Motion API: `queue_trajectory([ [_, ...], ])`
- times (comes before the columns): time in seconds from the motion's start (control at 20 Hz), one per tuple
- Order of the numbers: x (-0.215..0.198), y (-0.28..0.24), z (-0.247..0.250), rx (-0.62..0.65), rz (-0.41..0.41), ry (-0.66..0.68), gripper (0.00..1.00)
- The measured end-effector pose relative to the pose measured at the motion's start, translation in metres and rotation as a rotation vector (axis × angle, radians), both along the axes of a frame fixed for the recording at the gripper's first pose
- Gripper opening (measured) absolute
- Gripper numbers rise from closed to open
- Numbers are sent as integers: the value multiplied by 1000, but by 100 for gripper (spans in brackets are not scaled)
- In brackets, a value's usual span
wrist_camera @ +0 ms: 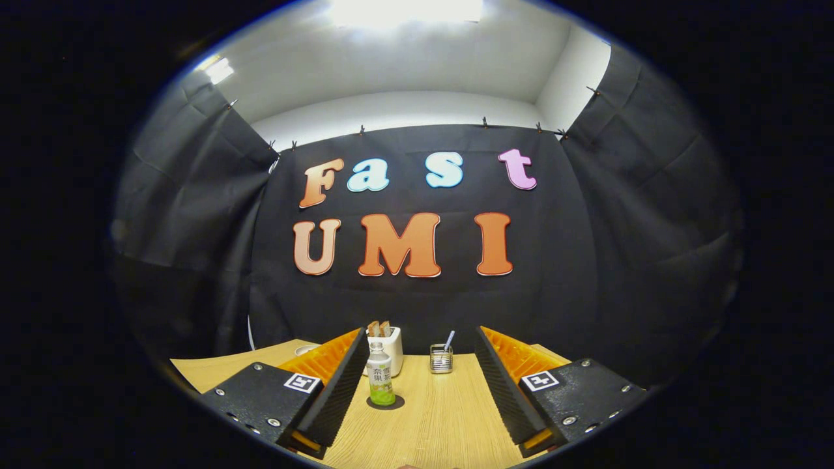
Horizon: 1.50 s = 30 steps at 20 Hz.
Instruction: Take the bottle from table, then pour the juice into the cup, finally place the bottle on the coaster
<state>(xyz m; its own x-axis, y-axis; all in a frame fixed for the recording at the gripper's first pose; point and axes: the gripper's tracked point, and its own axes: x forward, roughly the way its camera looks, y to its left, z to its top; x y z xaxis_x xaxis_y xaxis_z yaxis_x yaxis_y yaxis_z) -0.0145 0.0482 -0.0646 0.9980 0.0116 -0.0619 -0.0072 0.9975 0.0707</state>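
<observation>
Bottle [380, 383] stands ahead of the wide-apart fingers [421, 365], close to the left one; a careless advance could knock it over on the tabletop [436, 417].

The one camera rides on the tongs [420, 384] and looks forward along their two spread fingers, low over the worktop [443, 423]. It faces the booth's back wall, with the bottle [380, 376] near, just ahead.
</observation>
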Motion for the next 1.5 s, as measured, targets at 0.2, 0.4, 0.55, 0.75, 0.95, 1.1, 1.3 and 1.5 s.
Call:
queue_trajectory([
  [0.2,-4,-14,7,6,-35,-23,96],
  [0.4,-7,-12,12,3,-31,-35,96],
  [0.55,-5,-13,16,-14,-35,-47,96],
  [0.75,-4,-14,21,-27,-52,-54,96],
  [0.95,-6,-5,21,-57,-36,-72,96],
  [1.1,-6,1,23,-67,-26,-78,96],
  [1.3,-8,4,24,-65,-10,-82,96],
  [1.5,-10,-2,23,-75,-24,-79,96],
])
